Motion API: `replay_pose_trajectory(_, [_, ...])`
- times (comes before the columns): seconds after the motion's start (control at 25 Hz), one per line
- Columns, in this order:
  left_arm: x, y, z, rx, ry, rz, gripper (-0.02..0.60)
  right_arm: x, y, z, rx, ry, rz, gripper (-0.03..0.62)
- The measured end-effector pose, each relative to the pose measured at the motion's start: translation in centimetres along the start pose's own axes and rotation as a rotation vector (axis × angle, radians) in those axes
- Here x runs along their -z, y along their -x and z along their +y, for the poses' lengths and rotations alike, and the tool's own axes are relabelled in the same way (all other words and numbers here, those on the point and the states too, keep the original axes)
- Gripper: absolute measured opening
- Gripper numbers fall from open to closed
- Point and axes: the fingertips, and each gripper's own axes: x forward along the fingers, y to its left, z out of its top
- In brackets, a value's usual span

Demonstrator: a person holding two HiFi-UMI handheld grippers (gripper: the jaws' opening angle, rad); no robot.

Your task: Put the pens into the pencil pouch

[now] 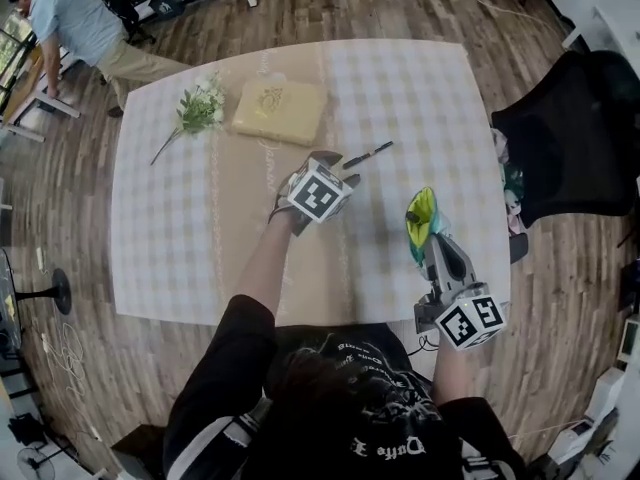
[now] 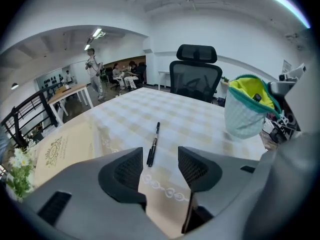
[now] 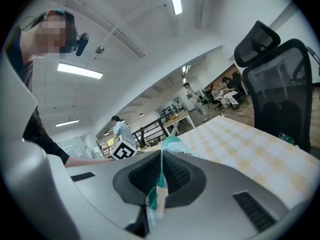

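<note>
The left gripper (image 2: pixel 160 168) stands open and empty just short of the pen (image 2: pixel 153 145) on the table (image 2: pixel 200 115), so an off-centre pinch could roll it away from the pencil pouch (image 2: pixel 248 111) that the right gripper (image 3: pixel 161 175) clamps by its fabric.

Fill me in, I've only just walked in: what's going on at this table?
A person works with a gripper in each hand. The right gripper is clamped on the edge of the pencil pouch, holding it up with its mouth open. The left gripper, jaws apart and empty, points down at a black pen lying on the checked table. The pen is not yet gripped.
</note>
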Motion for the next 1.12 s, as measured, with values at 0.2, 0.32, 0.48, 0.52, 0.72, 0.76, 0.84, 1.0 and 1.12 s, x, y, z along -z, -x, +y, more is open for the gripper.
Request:
replay_pose_trajectory(0.2, [0.5, -3.4, 1.2, 0.028, -0.002, 0.049, 0.235, 0.3, -0.7, -0.5, 0.011, -0.012, 0.018, 0.018])
replay_pose_trajectory(0.32, [1.0, -4.9, 1.6, 0.039, -0.016, 0.084, 0.225, 0.4, -0.9, -0.8, 0.015, -0.016, 0.023, 0.018])
replay_pose_trajectory(0.48, [1.1, -6.2, 2.7, 0.022, -0.010, 0.098, 0.204, 0.5, -1.1, -1.2, 0.032, -0.019, 0.035, 0.019])
replay_pose_trajectory(0.52, [1.3, -6.5, 3.0, 0.012, -0.002, 0.102, 0.206, 0.6, -1.2, -1.4, 0.037, -0.016, 0.040, 0.018])
replay_pose_trajectory(0.72, [2.2, -7.4, 2.7, 0.036, 0.006, 0.125, 0.152, 0.8, -1.2, -1.8, 0.042, -0.021, 0.039, 0.018])
replay_pose_trajectory(0.76, [2.1, -7.5, 2.7, 0.041, 0.012, 0.121, 0.150, 0.7, -1.2, -1.8, 0.042, -0.021, 0.038, 0.019])
replay_pose_trajectory(0.84, [2.1, -7.5, 2.6, 0.050, 0.025, 0.122, 0.144, 0.7, -1.2, -1.8, 0.042, -0.019, 0.039, 0.020])
replay_pose_trajectory(1.0, [2.3, -7.2, 2.3, 0.067, 0.042, 0.140, 0.078, 0.7, -1.0, -1.6, 0.040, -0.017, 0.043, 0.020])
replay_pose_trajectory(1.12, [2.1, -7.6, 2.3, 0.063, 0.053, 0.114, 0.077, 0.7, -0.9, -1.6, 0.044, -0.017, 0.041, 0.018])
